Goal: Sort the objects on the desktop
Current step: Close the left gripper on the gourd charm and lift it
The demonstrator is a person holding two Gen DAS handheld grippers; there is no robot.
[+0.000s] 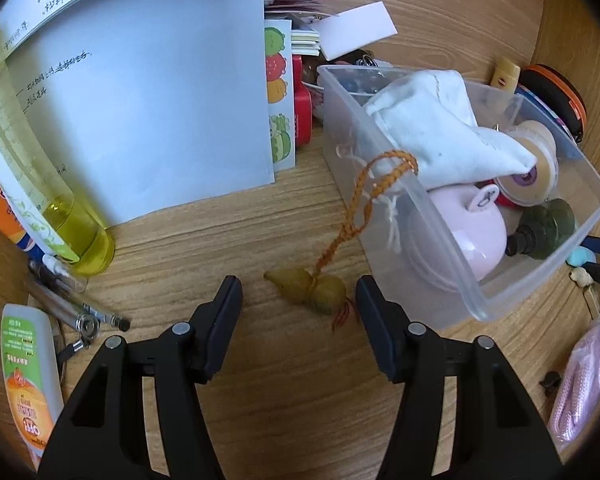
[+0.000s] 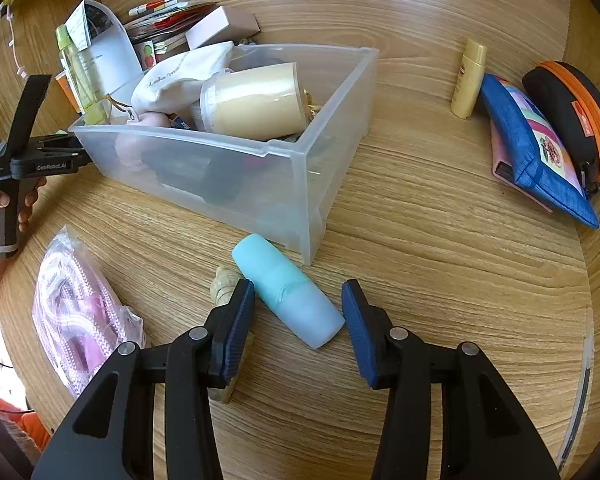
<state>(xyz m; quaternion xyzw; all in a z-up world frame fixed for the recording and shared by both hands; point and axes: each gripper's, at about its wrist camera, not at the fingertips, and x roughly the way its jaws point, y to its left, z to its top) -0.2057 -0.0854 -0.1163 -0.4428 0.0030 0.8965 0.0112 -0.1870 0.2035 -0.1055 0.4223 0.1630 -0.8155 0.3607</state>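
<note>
A clear plastic bin (image 1: 440, 216) (image 2: 284, 152) holds a white cloth pouch (image 1: 432, 120), a pink round item (image 1: 468, 228), a cream tape roll (image 2: 256, 100) and more. A yellow gourd charm (image 1: 308, 286) with an orange cord lies on the wooden desk beside the bin. My left gripper (image 1: 299, 294) is open with the charm between its fingers. My right gripper (image 2: 299, 304) is open around a light blue cylinder (image 2: 288, 288) lying in front of the bin. The left gripper also shows in the right wrist view (image 2: 32, 160).
Papers (image 1: 148, 92), a yellow-liquid bottle (image 1: 72, 216), pens (image 1: 76, 304) and an orange tube (image 1: 28, 380) lie left. A bagged pink rope (image 2: 76, 312) (image 1: 584, 380), a beige knobbly piece (image 2: 222, 284), a blue pouch (image 2: 532, 148), an orange-trimmed case (image 2: 576, 116) and a small yellow bottle (image 2: 468, 76) lie around.
</note>
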